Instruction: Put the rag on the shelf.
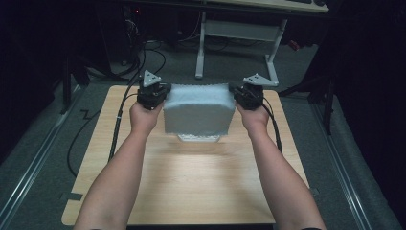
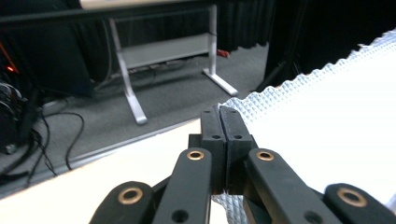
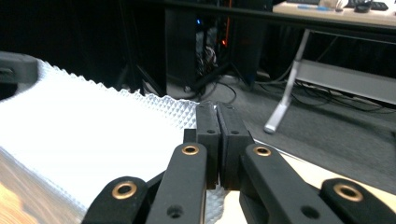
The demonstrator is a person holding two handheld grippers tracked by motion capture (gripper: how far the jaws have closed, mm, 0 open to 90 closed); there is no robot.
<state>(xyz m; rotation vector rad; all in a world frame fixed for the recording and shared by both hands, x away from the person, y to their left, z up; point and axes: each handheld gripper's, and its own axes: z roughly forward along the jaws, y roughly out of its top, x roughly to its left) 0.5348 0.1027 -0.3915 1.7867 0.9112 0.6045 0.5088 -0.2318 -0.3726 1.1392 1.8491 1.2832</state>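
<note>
Your left gripper (image 1: 154, 91) is clamped on one top corner of the white cloth (image 1: 198, 110), jaws pressed together with the dimpled fabric pinched between them, and your right gripper (image 1: 247, 93) holds the opposite top corner the same way. The cloth hangs stretched between them above the far half of the wooden table (image 1: 191, 177), its lower edge draping toward a folded part that seems to rest on the wood at about six o'clock from the span. Beyond the table, at twelve o'clock, stand the white legs of a desk (image 1: 234, 43) on grey carpet. The risk I see: each pinch sits close to the cloth's edge, so pulling your hands further apart could drag a corner free and drop that side.
</note>
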